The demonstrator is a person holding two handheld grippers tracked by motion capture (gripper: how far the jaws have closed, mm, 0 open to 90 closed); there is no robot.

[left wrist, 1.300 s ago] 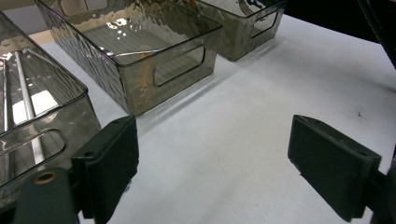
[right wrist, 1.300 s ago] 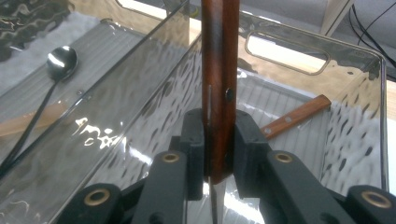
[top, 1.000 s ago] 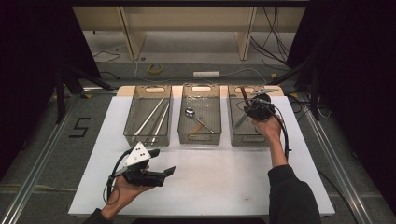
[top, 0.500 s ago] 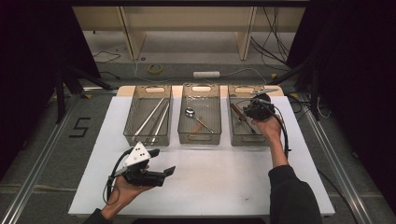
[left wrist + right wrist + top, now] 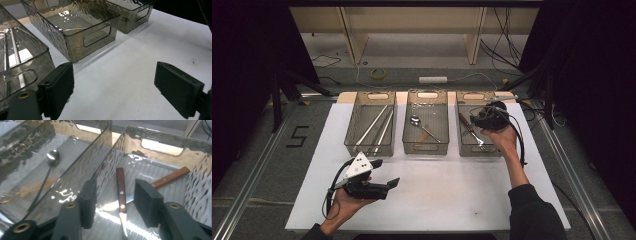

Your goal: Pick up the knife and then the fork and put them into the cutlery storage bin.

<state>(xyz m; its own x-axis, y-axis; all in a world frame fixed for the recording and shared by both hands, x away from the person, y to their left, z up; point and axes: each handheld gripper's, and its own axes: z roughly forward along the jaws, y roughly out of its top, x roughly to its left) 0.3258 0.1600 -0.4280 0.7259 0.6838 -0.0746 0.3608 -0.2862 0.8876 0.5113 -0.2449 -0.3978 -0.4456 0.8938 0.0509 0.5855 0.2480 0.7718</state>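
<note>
Right gripper [image 5: 477, 119] over the right bin [image 5: 466, 148], its jaws apart and just opened, nothing pinched.

Three clear bins stand in a row at the far edge of the white mat [image 5: 452, 200], whose near half is bare. Two wooden-handled utensils [image 5: 121, 190] lie on the right bin's floor below the jaws. The left gripper [image 5: 384, 181] hovers low over the mat, jaws wide apart.

Brown-handled knife [image 5: 121, 191], smoky rippled bin [image 5: 160, 157]
</note>
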